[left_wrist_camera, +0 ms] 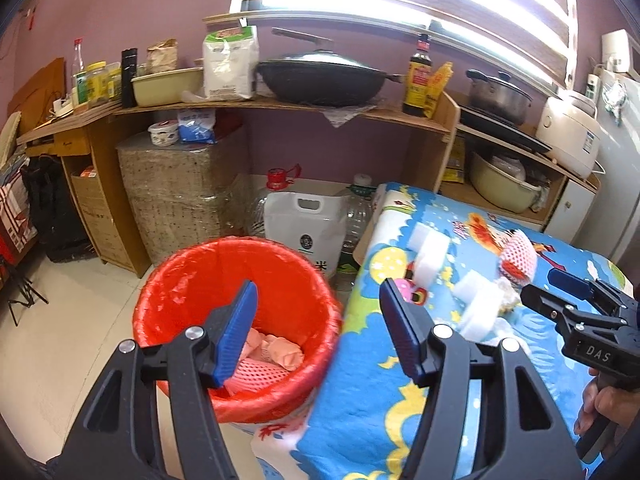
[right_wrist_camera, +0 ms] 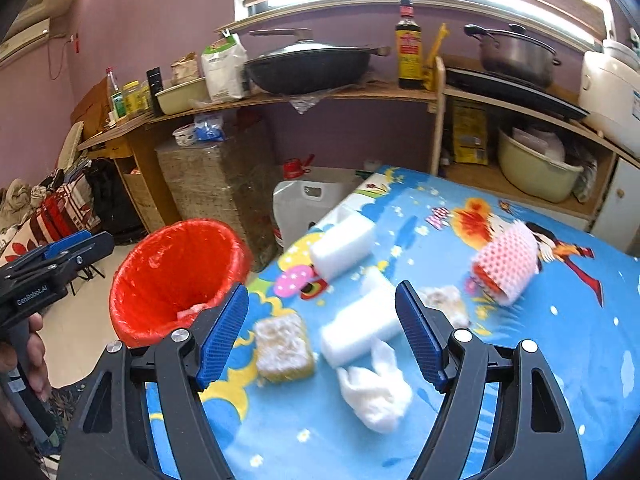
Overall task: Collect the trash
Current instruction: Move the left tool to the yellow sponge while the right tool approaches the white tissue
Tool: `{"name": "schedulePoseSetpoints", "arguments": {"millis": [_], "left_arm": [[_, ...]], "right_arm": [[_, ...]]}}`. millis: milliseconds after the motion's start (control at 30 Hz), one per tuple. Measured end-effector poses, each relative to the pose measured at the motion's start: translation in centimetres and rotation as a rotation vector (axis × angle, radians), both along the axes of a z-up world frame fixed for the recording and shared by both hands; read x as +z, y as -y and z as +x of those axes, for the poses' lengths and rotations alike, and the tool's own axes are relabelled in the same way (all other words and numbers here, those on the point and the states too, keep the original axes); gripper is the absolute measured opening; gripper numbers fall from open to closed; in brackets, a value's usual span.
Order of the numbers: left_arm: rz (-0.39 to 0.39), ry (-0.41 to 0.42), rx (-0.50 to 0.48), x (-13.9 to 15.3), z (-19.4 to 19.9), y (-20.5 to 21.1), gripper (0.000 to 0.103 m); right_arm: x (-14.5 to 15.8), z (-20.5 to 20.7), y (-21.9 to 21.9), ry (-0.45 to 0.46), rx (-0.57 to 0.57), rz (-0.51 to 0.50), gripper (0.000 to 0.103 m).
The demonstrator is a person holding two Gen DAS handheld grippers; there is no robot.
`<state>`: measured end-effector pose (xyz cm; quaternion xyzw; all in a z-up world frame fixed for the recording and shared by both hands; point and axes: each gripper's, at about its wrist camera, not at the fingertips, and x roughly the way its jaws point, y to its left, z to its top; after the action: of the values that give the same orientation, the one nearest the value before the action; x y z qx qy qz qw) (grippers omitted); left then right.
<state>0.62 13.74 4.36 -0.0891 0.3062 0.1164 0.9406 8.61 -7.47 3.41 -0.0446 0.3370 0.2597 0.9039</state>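
L wrist cam: my left gripper (left_wrist_camera: pixel 316 332) has jaws well apart, nothing betw them, pads touching nothing. It hangs over the near rim of the red-lined bin (left_wrist_camera: pixel 168 280), one pad above the bin mouth, the other over the table edge beside it. Inside the bin: pink foam net and crumpled pink bits (left_wrist_camera: pixel 268 356). Right of the bin, on the cartoon tablecloth (left_wrist_camera: pixel 360 400), two white foam blocks and a pink mesh sleeve (left_wrist_camera: pixel 516 258), farther from the bin. Right gripper (left_wrist_camera: pixel 560 292) shows at the far side of the table, held in a hand (left_wrist_camera: pixel 600 404).

R wrist cam: my right gripper (right_wrist_camera: pixel 322 334) also spread wide, empty, no contact. Betw its fingers, right of the bin (right_wrist_camera: pixel 132 280): yellow sponge (right_wrist_camera: pixel 284 346), white foam block (right_wrist_camera: pixel 360 330), crumpled white tissue (right_wrist_camera: pixel 376 392). Second foam block (right_wrist_camera: pixel 344 246) farther back; mesh sleeve (right_wrist_camera: pixel 506 266) farthest from the bin. Left gripper (right_wrist_camera: pixel 80 246) left of the bin; can't tell its gap in this view.
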Motion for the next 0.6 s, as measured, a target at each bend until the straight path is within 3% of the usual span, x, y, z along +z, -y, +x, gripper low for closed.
{"name": "schedulePoseSetpoints", "arguments": {"millis": [600], "left_arm": [[0.015,-0.039,-0.121,-1.3,0.8,6.7,0.064]], "right_arm": [[-3.5,-0.8,6.0,-0.059,-0.082,-0.011,0.073]]}}
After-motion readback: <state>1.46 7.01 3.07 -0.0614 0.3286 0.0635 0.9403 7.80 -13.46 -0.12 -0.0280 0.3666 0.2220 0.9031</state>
